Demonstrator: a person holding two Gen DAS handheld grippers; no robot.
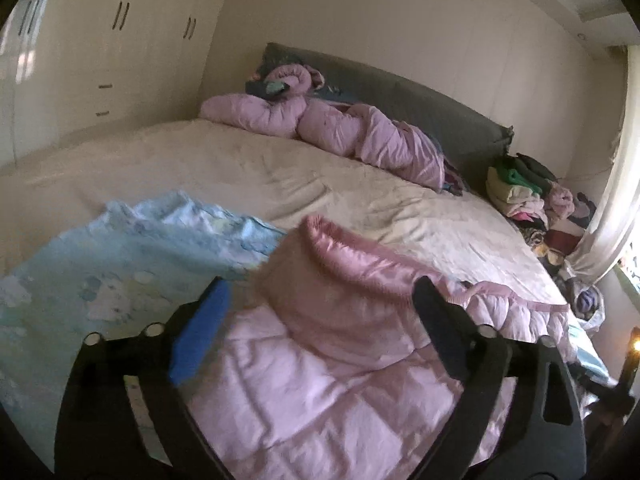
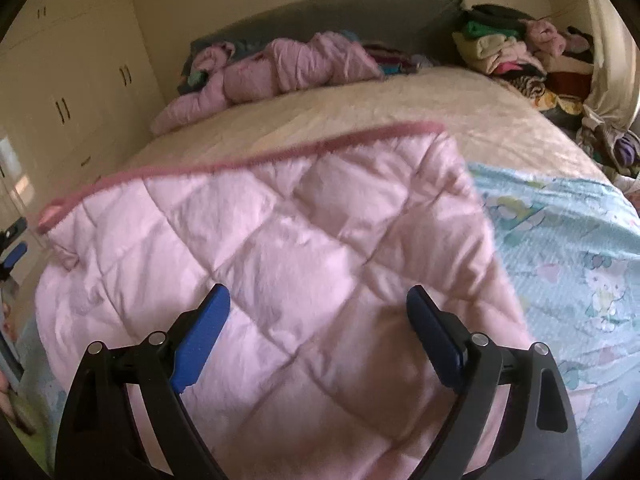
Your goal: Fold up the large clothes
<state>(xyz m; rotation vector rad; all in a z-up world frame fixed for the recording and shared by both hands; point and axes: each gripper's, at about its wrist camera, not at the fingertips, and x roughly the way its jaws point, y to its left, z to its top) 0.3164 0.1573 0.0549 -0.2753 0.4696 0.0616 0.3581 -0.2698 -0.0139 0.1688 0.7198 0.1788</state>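
A pink quilted blanket (image 2: 280, 248) with a darker pink fringed edge lies spread over the near part of the bed, on top of a light blue printed sheet (image 2: 568, 248). In the left wrist view the pink blanket (image 1: 328, 360) has a raised fold with a fringed edge, and the blue sheet (image 1: 120, 260) shows to its left. My left gripper (image 1: 320, 300) is open above the blanket, holding nothing. My right gripper (image 2: 318, 304) is open above the quilted surface, holding nothing. The left gripper's blue pad shows at the far left of the right wrist view (image 2: 14, 254).
The bed has a cream cover (image 1: 240, 168) and a grey headboard (image 1: 400, 88). A bunched pink duvet (image 1: 340, 128) lies at the head. A pile of clothes (image 1: 532, 196) sits at the right. Cream wardrobes (image 1: 100, 60) stand to the left, a curtain (image 1: 616, 184) to the right.
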